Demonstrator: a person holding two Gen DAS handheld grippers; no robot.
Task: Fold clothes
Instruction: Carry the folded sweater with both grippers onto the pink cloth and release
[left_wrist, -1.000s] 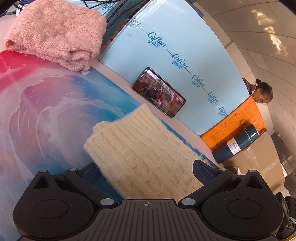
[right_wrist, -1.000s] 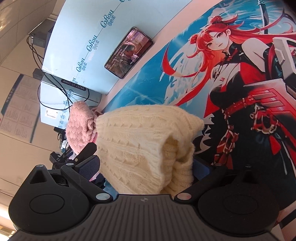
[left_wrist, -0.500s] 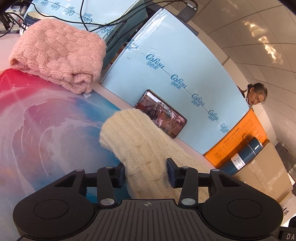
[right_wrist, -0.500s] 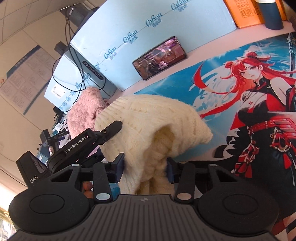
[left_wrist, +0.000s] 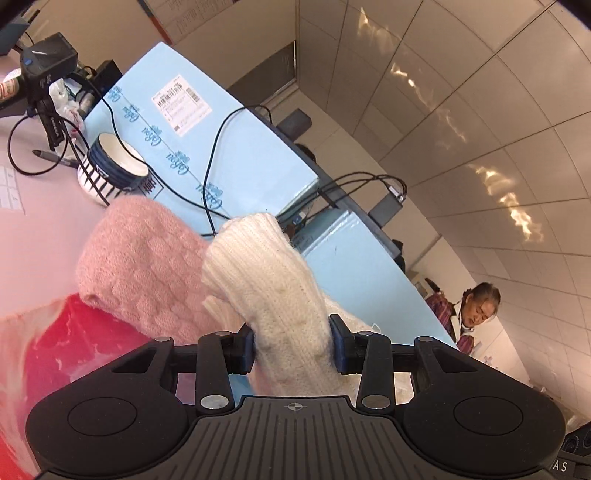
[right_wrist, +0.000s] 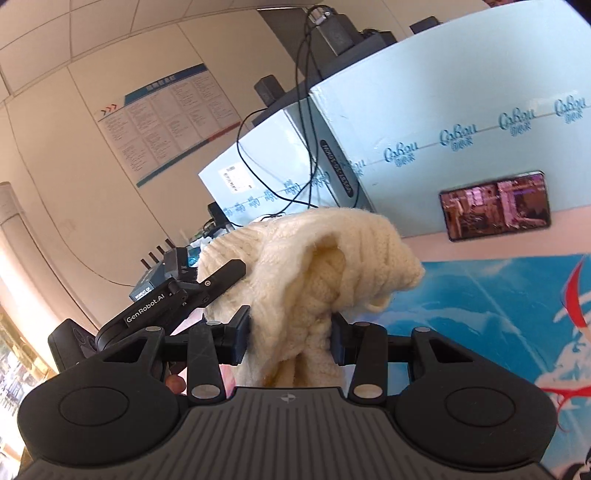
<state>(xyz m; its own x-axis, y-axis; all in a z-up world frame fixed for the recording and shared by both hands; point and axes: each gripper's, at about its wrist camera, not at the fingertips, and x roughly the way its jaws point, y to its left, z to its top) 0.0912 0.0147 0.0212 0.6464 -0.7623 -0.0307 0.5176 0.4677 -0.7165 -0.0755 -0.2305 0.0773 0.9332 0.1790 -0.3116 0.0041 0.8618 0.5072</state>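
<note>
A cream cable-knit sweater (left_wrist: 269, 280) is bunched and held up off the mat by both grippers. My left gripper (left_wrist: 293, 341) is shut on one thick fold of it. My right gripper (right_wrist: 290, 341) is shut on another bunch of the cream sweater (right_wrist: 314, 266), which droops over the fingers. The left gripper's body (right_wrist: 173, 306) shows at the left of the right wrist view, against the knit. A folded pink knit sweater (left_wrist: 144, 266) lies on the table just beyond and left of the cream one.
Light blue foam boards (left_wrist: 173, 122) with cables stand along the back. A striped bowl (left_wrist: 110, 166) and a pen sit left of them. A phone (right_wrist: 495, 205) leans on the board (right_wrist: 461, 122). The printed mat (right_wrist: 498, 295) covers the table. A person (left_wrist: 472, 306) stands far right.
Both grippers closed on the cream sweater and lifted it off the mat, swinging left toward the pink sweater; the views have tilted up to the wall and ceiling.
</note>
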